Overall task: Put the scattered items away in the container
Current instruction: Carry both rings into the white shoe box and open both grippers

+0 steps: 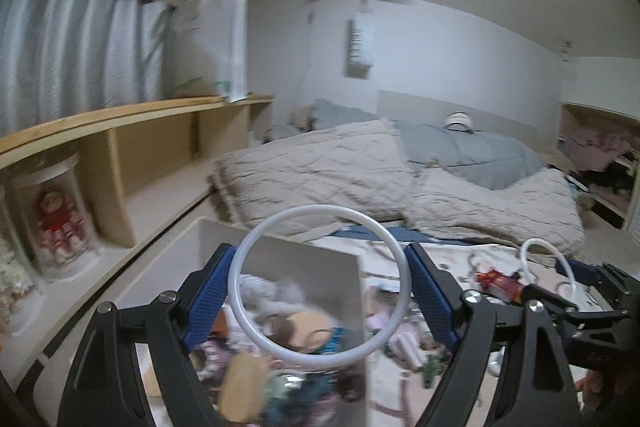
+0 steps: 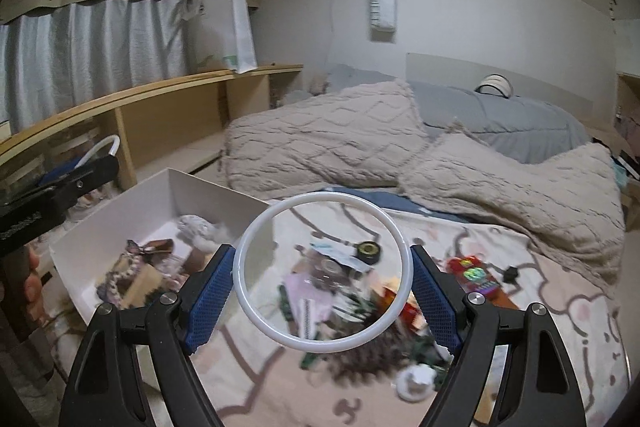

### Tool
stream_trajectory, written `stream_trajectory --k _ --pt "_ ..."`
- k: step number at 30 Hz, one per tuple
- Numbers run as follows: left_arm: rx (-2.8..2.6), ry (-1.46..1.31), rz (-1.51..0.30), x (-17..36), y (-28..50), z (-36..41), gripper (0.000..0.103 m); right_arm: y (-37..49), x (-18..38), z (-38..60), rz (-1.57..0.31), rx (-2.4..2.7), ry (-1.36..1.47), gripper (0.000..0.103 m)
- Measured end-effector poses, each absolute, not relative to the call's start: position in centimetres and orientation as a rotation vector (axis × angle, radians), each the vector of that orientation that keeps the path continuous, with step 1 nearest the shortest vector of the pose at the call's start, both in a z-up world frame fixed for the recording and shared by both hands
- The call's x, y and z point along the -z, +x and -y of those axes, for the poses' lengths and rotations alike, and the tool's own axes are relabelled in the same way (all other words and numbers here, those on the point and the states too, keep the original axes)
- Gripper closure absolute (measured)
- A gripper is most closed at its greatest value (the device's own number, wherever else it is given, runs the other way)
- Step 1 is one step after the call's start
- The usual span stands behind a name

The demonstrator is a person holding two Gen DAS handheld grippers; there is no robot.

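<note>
Left gripper [image 1: 320, 291] above container [image 1: 280, 247]

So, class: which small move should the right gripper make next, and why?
Probably lower the right gripper onto the pile: it hovers open above loose items on the bed, while the box already holds others.

Left gripper [image 1: 320, 291] spread wide; right gripper [image 2: 322, 287] likewise, both held level.
</note>
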State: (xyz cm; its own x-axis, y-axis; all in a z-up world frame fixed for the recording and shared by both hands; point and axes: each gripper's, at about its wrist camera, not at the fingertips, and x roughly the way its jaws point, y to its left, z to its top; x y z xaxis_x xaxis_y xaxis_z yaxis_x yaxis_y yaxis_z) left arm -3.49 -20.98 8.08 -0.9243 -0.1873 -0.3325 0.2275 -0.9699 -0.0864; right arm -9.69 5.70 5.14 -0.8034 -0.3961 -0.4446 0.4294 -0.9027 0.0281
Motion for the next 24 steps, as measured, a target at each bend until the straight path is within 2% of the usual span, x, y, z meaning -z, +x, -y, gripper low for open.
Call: stream_trajectory --k 14,24 --pt "2.641 0.674 -0.138 -2.7 -4.5 27.6 0.019 -10.1 -3.7 1.8 -0.17 2.463 0.702 0.018" --pt "2.581 0.838 -0.125 0.5 -5.7 29.1 0.018 -10.6 -1.7 6.4 -0.227 2.343 0.776 0.018"
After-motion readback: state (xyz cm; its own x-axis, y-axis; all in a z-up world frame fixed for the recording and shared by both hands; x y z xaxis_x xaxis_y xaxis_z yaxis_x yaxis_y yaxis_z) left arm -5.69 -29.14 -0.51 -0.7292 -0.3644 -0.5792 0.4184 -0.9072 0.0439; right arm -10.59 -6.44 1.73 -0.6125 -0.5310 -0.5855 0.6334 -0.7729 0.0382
